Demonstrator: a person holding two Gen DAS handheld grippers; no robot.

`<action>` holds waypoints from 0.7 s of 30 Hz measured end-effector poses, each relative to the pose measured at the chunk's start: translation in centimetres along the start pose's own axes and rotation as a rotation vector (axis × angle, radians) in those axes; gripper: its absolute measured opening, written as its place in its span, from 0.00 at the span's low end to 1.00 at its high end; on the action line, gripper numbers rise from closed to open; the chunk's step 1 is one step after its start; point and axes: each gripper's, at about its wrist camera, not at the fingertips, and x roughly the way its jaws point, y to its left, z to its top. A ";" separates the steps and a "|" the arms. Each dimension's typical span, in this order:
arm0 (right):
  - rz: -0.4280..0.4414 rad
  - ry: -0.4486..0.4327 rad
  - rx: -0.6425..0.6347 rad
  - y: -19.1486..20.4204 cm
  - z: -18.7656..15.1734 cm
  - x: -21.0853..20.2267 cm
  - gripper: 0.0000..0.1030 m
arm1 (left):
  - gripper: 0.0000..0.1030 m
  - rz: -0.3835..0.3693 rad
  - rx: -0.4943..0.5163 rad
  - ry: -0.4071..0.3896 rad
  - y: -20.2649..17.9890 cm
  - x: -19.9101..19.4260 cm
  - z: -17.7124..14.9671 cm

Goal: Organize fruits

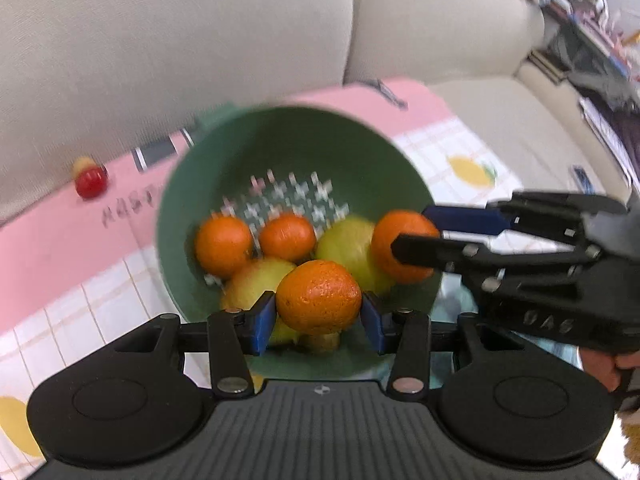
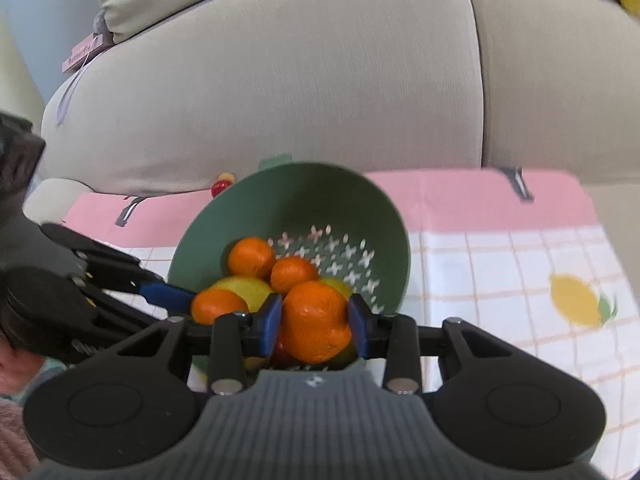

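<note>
Left wrist view, read from its left edge: a small red fruit (image 1: 91, 181) sits alone on the pink border of the tablecloth (image 1: 60, 240), well apart from everything else, with the beige sofa (image 1: 160, 40) behind it. Next comes the green colander (image 1: 180, 216), tipped so its perforated floor faces the camera. It holds two loose oranges (image 1: 224, 246) at the back and yellow-green lemons (image 1: 256, 280) beneath and beside them.

Centre of that view, the left gripper (image 1: 319, 316) has its jaws closed partway onto an orange (image 1: 318, 294), blue pads touching both flanks, just above the pile. To the right, the right gripper (image 1: 416, 234) reaches in sideways over the rim, its jaws pinching a second orange (image 1: 404, 246).

Right wrist view confirms this: the right gripper (image 2: 314, 322) clamps that orange (image 2: 316, 320) squarely between its pads, while the left gripper (image 2: 176, 300) enters from the left edge with its fruit (image 2: 218, 306).

The step appears to be lifting both oranges out for sorting. Doing it well probably means raising each straight up, one slightly ahead of the other, since the two tools are close and could knock together. The colander looks tilted, so dragging a fruit against the rim (image 2: 402, 240) risks rolling the lemons (image 2: 244, 290) out. The grip should stay firm but not crushing; the right-hand orange already looks slightly dented.
</note>
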 end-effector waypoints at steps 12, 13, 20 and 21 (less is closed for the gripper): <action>-0.080 -0.042 -0.093 0.6 3.3 3.5 0.31 | 0.50 0.077 -0.097 -0.049 2.5 1.3 4.2; -0.090 -0.041 -0.099 0.6 3.5 3.9 0.31 | 0.50 0.082 -0.102 -0.048 2.7 1.6 4.4; -0.109 0.000 -0.106 0.1 3.2 6.3 0.31 | 0.50 0.084 -0.129 -0.036 3.6 3.4 5.1; -0.113 -0.005 -0.117 0.2 3.2 6.4 0.31 | 0.50 0.088 -0.129 -0.033 3.7 3.7 5.2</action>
